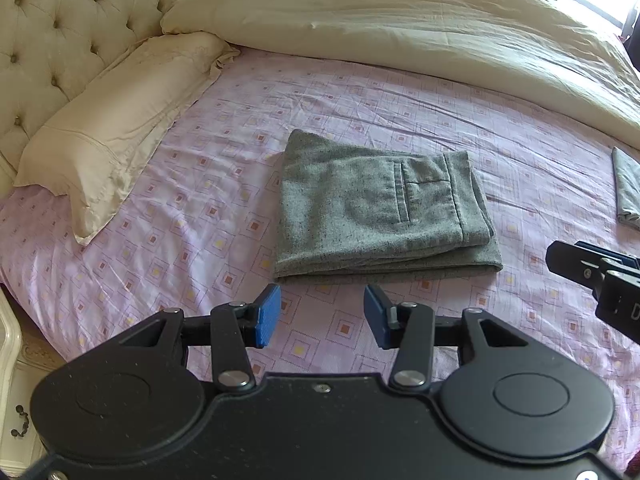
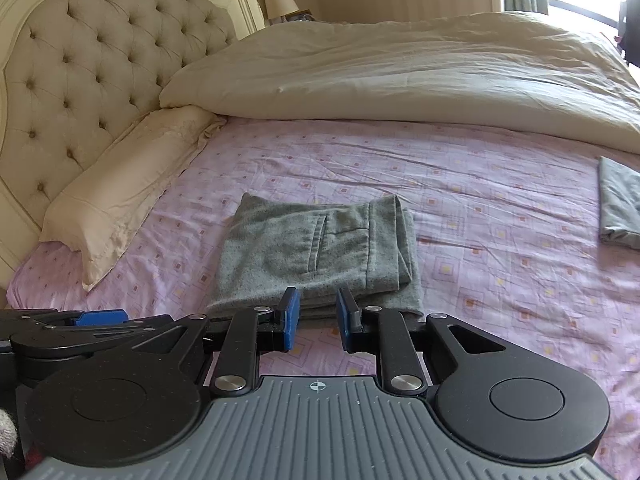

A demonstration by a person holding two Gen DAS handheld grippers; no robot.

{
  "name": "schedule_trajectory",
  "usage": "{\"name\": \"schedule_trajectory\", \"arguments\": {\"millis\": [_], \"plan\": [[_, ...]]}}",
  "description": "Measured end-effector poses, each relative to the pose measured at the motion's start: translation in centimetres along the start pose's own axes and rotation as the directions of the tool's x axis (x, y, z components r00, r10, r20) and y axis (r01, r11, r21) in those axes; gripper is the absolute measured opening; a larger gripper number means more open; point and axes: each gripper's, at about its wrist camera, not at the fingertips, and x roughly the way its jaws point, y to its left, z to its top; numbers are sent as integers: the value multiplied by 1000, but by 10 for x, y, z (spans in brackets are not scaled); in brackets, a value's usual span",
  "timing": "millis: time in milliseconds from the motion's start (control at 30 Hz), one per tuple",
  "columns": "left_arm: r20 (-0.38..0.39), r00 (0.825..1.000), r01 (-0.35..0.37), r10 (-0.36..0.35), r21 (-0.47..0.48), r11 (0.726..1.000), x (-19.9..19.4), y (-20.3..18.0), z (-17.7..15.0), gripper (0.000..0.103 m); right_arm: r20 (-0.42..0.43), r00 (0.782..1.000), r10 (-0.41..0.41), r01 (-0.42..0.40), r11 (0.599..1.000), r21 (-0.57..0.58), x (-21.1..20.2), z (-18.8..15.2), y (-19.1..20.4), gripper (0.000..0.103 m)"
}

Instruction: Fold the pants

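Left wrist view: grey pants (image 1: 380, 216) lie folded into a compact rectangle on the pink sheet (image 1: 500, 140), pocket face up, between the pillow (image 1: 116, 128) and a second grey garment (image 1: 628, 188) at the right edge. Left gripper (image 1: 322, 316) hangs just short of the near fold, fingers spread, nothing between them. Right gripper (image 2: 318, 320) likewise empty, fingers apart but narrower, tips near the same edge.

Judgement: fold looks essentially complete.

Risks:
- Top layer sits offset from the lower ones along the right side; any nudge from a fingertip at the near edge could slide the layers and open the stack.
- Thick wool-like cloth may spring back if not pressed.
- A pinch catching only the top layer would peel it off.
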Motion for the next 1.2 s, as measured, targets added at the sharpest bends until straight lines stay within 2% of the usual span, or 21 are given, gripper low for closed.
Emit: {"name": "schedule_trajectory", "arguments": {"millis": [600,1200], "plan": [[5,1000,-7,7,29,1000,-4,-7,-2,54,-6,1000,9,-9,1000,-5,-2,-2,-4,21],[-18,999,-30,31,47,998,-10,-32,-20,55,-60,998,-10,7,999,-52,-10,-10,-15,21]]}}
